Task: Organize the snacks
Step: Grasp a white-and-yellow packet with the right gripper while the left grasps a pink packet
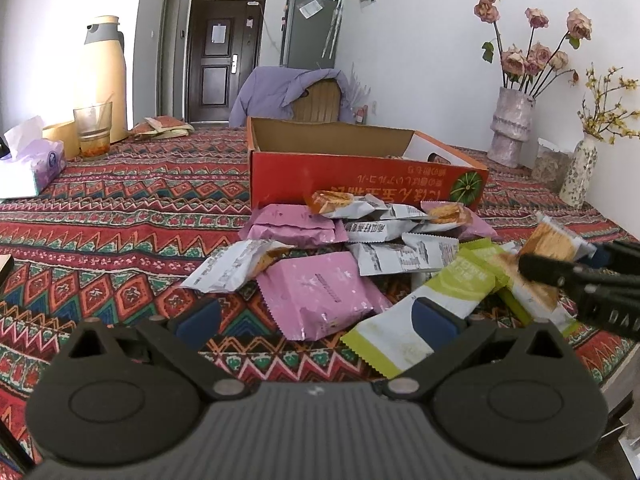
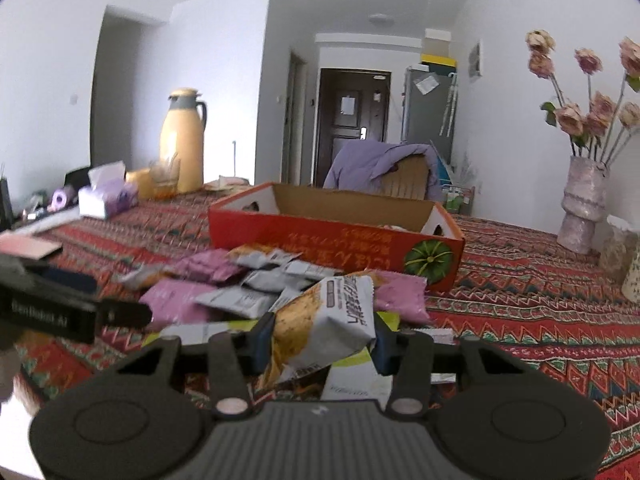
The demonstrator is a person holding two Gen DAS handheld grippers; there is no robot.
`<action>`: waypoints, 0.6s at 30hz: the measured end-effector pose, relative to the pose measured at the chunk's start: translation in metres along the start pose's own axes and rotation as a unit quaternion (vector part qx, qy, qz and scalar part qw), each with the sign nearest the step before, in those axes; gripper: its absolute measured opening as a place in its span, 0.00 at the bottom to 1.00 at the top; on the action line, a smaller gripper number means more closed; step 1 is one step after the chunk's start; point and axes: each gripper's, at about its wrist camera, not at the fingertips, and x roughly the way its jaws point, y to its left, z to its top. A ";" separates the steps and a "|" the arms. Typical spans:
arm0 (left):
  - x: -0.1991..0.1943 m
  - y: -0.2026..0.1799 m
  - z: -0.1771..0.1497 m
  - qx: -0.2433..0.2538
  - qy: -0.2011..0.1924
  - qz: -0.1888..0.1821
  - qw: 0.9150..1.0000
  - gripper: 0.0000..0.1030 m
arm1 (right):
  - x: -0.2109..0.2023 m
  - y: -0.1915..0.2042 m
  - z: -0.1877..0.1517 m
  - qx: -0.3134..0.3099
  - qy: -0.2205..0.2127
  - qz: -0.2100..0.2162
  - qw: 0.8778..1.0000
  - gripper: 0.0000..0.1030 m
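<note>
Held packet: grey-white foil cracker packet with an orange-brown biscuit picture (image 2: 320,332), tilted, crumpled at the lower end, dark lettering along its upper face; raised clear of the heap, at 6 o'clock from the box in the right wrist view.
Right gripper (image 2: 320,340): jaws drawn narrow, blue pads pressing both sides of that packet; seen from the left wrist at 3 o'clock as dark fingers with the packet (image 1: 556,242) poking out.
Left gripper (image 1: 318,314): jaws spread wide, nothing between the blue pads; a long green-and-white wrapper (image 1: 424,316) lies just beyond the right pad.
Snack heap: pink matte pouches (image 1: 320,290), more grey-white cracker packets (image 1: 400,256), piled loosely and overlapping on the red patterned woven tablecloth (image 1: 120,220), just in front of the box.
Box: open red cardboard tray with a green pumpkin print on its near wall (image 1: 360,174), at 12 o'clock from the heap, lettering upside down.
Hard to make out: box contents mostly hidden behind the near wall, only a pale sliver near the right corner; packet lettering too blurred to read; lower heap covered by both gripper bodies.
</note>
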 end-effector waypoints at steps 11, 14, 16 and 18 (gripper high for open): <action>0.036 -0.008 0.014 0.005 0.045 0.030 0.998 1.00 | 0.010 -0.016 0.008 0.029 -0.006 -0.007 1.000 0.46; 0.051 -0.009 0.022 -0.003 0.063 0.041 0.997 1.00 | 0.011 -0.019 0.009 0.032 -0.008 -0.007 0.999 0.46; 0.061 -0.010 0.028 -0.008 0.075 0.046 0.996 1.00 | 0.013 -0.021 0.009 0.035 -0.007 -0.007 0.999 0.46; 0.071 -0.012 0.030 -0.005 0.092 0.059 0.994 1.00 | 0.015 -0.023 0.009 0.040 -0.005 -0.007 0.999 0.46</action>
